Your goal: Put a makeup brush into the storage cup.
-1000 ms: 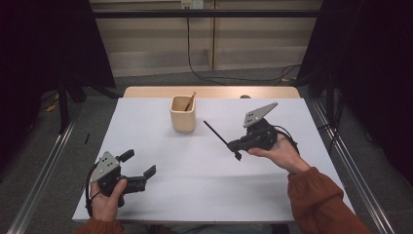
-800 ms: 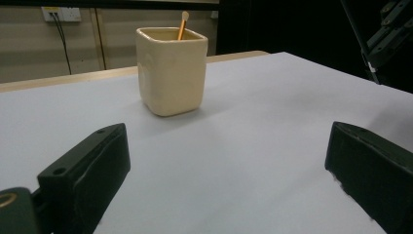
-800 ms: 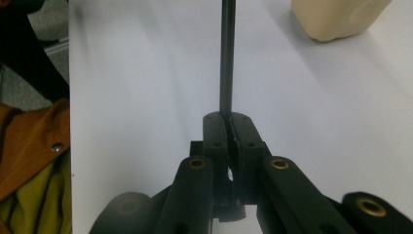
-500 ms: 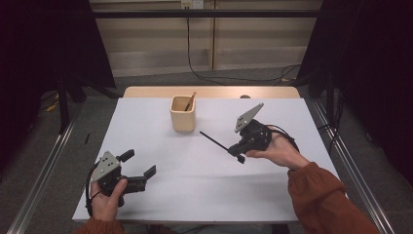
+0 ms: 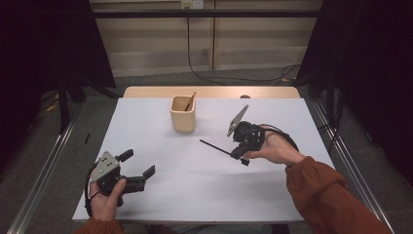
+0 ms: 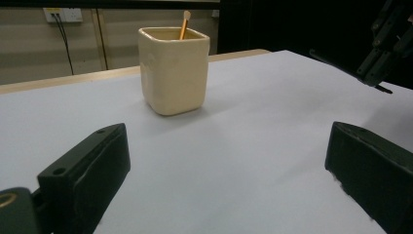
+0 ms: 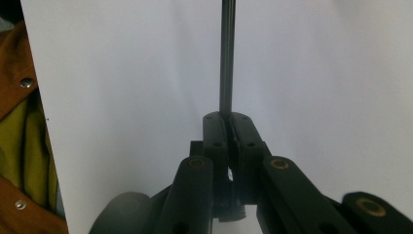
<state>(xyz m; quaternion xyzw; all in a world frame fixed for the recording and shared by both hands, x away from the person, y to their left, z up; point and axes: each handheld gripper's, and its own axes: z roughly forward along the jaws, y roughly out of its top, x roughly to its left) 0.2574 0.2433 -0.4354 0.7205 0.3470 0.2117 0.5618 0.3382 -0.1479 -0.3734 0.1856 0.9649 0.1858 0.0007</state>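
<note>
**Thin rod pinched at one end, cup close by**

The right gripper (image 5: 242, 147) is clamped on a slim black rod (image 5: 214, 146), held above the white desk (image 5: 195, 195), right of the cream square ceramic cup (image 5: 183, 113) (a wooden stick stands inside). Gripped near its end, the rod could pivot, slip, or knock the cup. The left gripper (image 5: 139, 169) rests near-left, jaws apart.

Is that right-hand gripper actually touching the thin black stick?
Touching. In the right gripper view, the right gripper has both jaws closed flat against the black stick, which juts straight out between them.
</note>
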